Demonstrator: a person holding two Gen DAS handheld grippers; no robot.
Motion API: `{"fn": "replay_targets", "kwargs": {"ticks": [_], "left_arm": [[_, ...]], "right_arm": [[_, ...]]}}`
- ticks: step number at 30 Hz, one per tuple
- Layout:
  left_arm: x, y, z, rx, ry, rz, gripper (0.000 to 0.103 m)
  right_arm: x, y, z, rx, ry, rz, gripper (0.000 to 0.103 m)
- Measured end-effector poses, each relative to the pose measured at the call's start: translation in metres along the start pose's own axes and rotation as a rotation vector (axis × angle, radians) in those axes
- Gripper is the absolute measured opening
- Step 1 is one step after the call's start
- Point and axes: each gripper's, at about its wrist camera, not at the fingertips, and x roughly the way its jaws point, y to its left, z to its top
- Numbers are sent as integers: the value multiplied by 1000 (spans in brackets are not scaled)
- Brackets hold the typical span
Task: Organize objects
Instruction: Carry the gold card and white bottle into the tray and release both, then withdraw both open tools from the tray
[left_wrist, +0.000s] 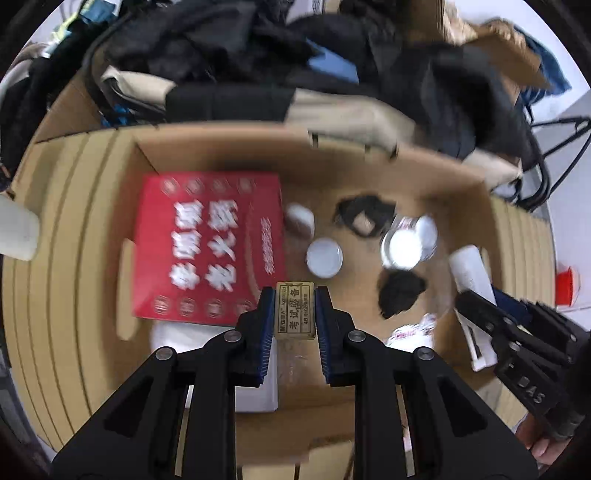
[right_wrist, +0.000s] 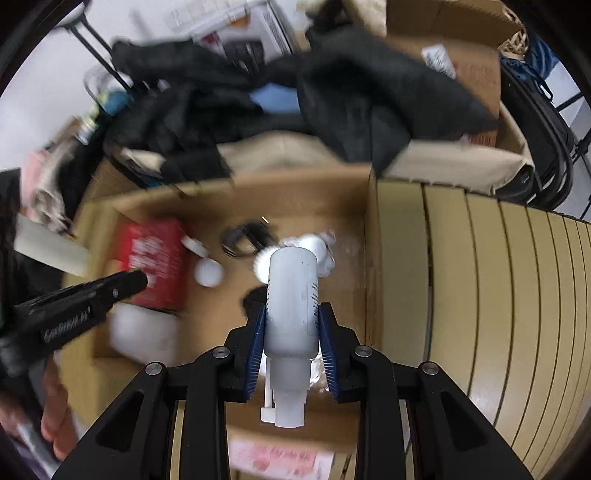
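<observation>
Held over an open cardboard box (left_wrist: 436, 173): a small yellowed eraser (left_wrist: 295, 309) clamped in the left gripper (left_wrist: 295, 295), blue fingers (left_wrist: 266, 325) pressing its two long sides, printed face up; a white pump bottle (right_wrist: 292, 299) clamped in the right gripper (right_wrist: 291, 314), pads on the barrel just above the shoulder, pump head (right_wrist: 286, 408) pointing back toward the camera. Below in the box – a red carton (left_wrist: 207, 243) against the left wall, two white round lids (left_wrist: 324, 257) near the middle, dark scraps and a clear jar (left_wrist: 406, 243) toward the right wall. Eraser judged light, rubbery and grippy, safe by its flat sides. Bottle judged light, smooth plastic, apt to slip or pivot – best taken mid-barrel, never by the thin pump neck
</observation>
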Motion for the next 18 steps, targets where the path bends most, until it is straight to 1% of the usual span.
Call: {"fn": "replay_targets", "kwargs": {"ticks": [1, 3, 5, 6, 7, 8, 9, 10, 11, 12, 13, 14, 15, 16, 17, 18], "left_arm": [[5, -3, -2, 17, 9, 2, 18], [3, -10, -6, 60, -17, 17, 18], [2, -14, -8, 95, 6, -16, 20], [1, -15, -10, 105, 22, -29, 23], [0, -16, -11, 112, 27, -23, 32], [-3, -17, -13, 114, 22, -12, 39], [-10, -16, -16, 114, 7, -2, 39], [-16, -16, -18, 113, 4, 0, 39], [-24, -15, -20, 111, 4, -7, 40], [-37, -13, -22, 111, 6, -16, 41], [-48, -11, -22, 111, 4, -16, 46], [-62, -10, -21, 111, -7, -12, 51], [-81, -7, -21, 114, -33, -3, 55], [-101, -4, -22, 119, -62, 14, 65], [-122, 0, -25, 121, -91, 30, 73], [-148, 4, -32, 129, -127, 36, 74]], "right_arm": [[11, 1, -2, -2, 18, -20, 31], [22, 1, -3, -1, 37, -69, 31], [27, 2, -6, -12, 43, -104, 31], [29, 3, -8, -25, 43, -120, 31], [28, 4, -8, -30, 47, -132, 31], [28, 5, -8, -34, 53, -143, 33], [26, 7, -7, -43, 58, -154, 41], [20, 8, -8, -45, 49, -157, 54], [13, 8, -9, -42, 37, -154, 61], [0, 10, -10, -40, 19, -145, 72], [-12, 11, -11, -42, 4, -135, 73], [-33, 14, -14, -48, -22, -125, 73], [-48, 14, -15, -52, -38, -122, 73], [-66, 18, -17, -56, -58, -121, 73], [-86, 19, -21, -60, -78, -119, 73], [-108, 21, -26, -66, -95, -113, 73]]}}
